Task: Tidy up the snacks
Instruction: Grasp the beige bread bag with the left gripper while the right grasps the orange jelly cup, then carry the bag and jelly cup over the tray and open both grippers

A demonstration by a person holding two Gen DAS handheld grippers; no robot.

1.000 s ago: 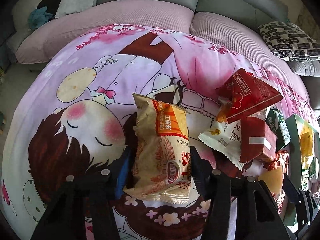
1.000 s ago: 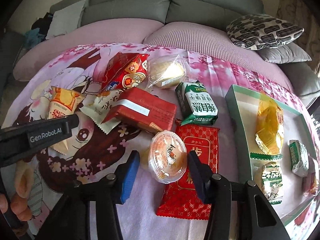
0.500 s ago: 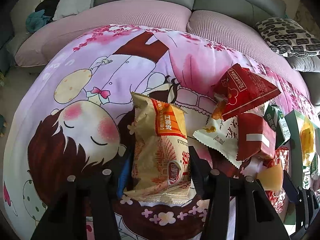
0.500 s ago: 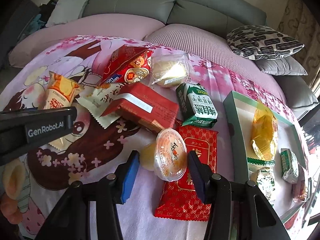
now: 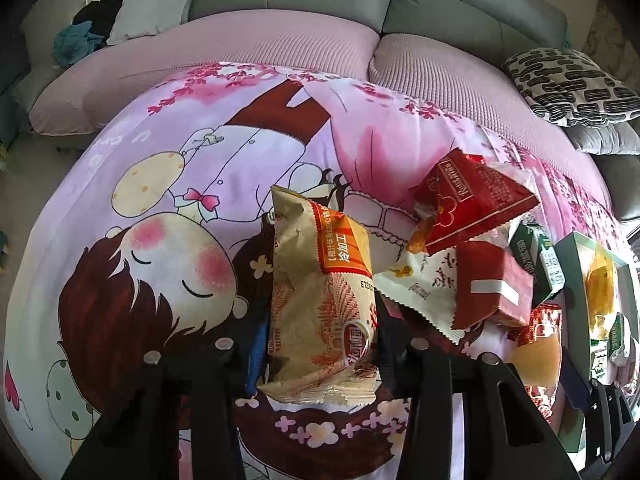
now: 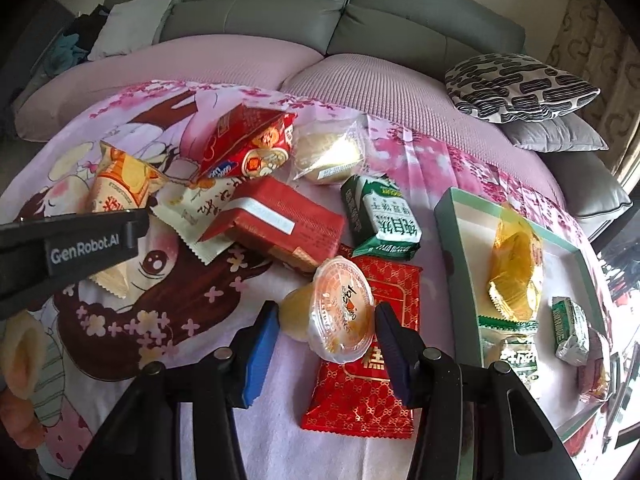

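Observation:
A beige and orange snack packet lies lengthwise between the fingers of my left gripper. Its jaws are closing and both pads press on the packet's sides. In the right wrist view the same left gripper reaches in from the left over that packet. My right gripper is shut on a clear jelly cup, which is tilted on its side above a red patterned packet. A green-rimmed tray at the right holds a yellow packet and small green packets.
Loose snacks lie on the cartoon blanket: a red bag, a red box, a white packet, a clear-wrapped pastry, a green packet. A grey sofa and a patterned cushion stand behind.
The left jaws have narrowed onto the beige packet. The jelly cup has tipped further onto its side between the right fingers. Both hands have barely moved.

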